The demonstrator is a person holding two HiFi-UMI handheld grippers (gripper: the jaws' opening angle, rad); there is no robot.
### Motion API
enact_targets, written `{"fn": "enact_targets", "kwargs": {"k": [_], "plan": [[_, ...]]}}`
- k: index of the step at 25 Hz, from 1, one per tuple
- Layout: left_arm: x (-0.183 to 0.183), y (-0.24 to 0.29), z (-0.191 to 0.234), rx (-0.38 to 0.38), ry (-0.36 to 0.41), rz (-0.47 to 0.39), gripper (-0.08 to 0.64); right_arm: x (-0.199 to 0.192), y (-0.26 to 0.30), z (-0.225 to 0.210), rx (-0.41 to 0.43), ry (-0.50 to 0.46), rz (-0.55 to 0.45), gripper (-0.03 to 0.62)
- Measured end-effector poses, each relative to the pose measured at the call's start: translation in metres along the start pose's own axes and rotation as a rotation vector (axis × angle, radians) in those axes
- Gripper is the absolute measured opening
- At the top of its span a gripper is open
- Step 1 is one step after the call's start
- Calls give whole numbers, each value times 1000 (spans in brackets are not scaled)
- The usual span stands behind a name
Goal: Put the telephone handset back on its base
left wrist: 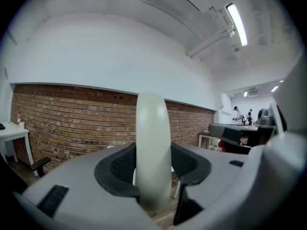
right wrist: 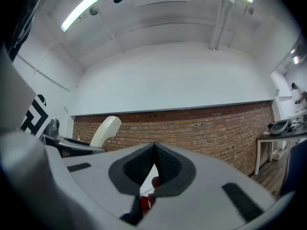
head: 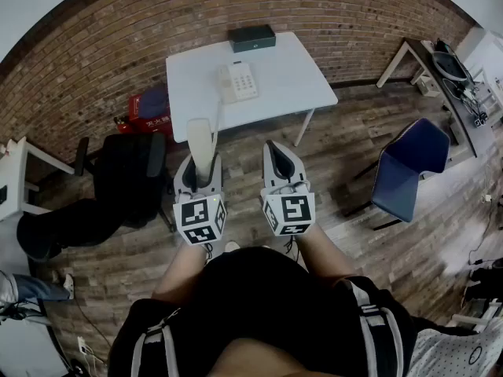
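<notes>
The cream telephone handset [head: 201, 141] stands upright between the jaws of my left gripper [head: 200, 166], which is shut on its middle. In the left gripper view the handset [left wrist: 152, 143] fills the gap between both dark pads [left wrist: 122, 164]. A thin cord [head: 218, 116] runs from it up to the cream telephone base [head: 238, 82] on the white table [head: 283, 73], well ahead of both grippers. My right gripper [head: 275, 148] hangs beside the left one, shut with nothing in it. The right gripper view shows its pad tips meeting [right wrist: 154, 150] and the handset [right wrist: 105, 131] at the left.
A dark box [head: 251, 38] lies at the table's far edge. A black office chair [head: 130, 175] stands left of me and a blue chair [head: 410, 167] to the right. A red box [head: 151, 115] sits by the brick wall. More desks stand at far right [head: 440, 61] and left [head: 23, 171].
</notes>
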State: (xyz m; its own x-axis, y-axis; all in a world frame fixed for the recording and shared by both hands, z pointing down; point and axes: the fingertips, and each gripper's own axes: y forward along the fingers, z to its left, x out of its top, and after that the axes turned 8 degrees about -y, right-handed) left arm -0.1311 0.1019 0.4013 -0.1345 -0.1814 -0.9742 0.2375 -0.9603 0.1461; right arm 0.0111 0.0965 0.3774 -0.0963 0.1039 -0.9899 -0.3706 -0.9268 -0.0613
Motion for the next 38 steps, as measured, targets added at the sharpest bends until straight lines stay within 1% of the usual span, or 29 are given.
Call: {"fn": "enact_targets", "kwargs": {"k": [5, 8, 12, 14, 22, 32, 38], "plan": [[4, -9, 1, -11, -20, -2, 207, 3, 1, 6, 3, 6, -1, -6], [9, -7, -1, -15, -18, -14, 207, 6, 2, 6, 8, 7, -7, -6], [11, -5, 0, -18, -11, -16, 207, 12, 0, 5, 7, 75, -45, -6], [9, -5, 0, -20, -13, -13, 207, 13, -1, 4, 3, 86, -50, -5], [8, -1, 15, -23, -44, -2, 207, 8, 7, 16, -7, 65, -20, -6], [7, 10, 28, -66, -46, -2, 207, 4, 18, 26, -57, 56, -5, -6], [7, 17, 43, -104, -42, 5, 207, 0, 29, 42, -84, 53, 2, -6]]}}
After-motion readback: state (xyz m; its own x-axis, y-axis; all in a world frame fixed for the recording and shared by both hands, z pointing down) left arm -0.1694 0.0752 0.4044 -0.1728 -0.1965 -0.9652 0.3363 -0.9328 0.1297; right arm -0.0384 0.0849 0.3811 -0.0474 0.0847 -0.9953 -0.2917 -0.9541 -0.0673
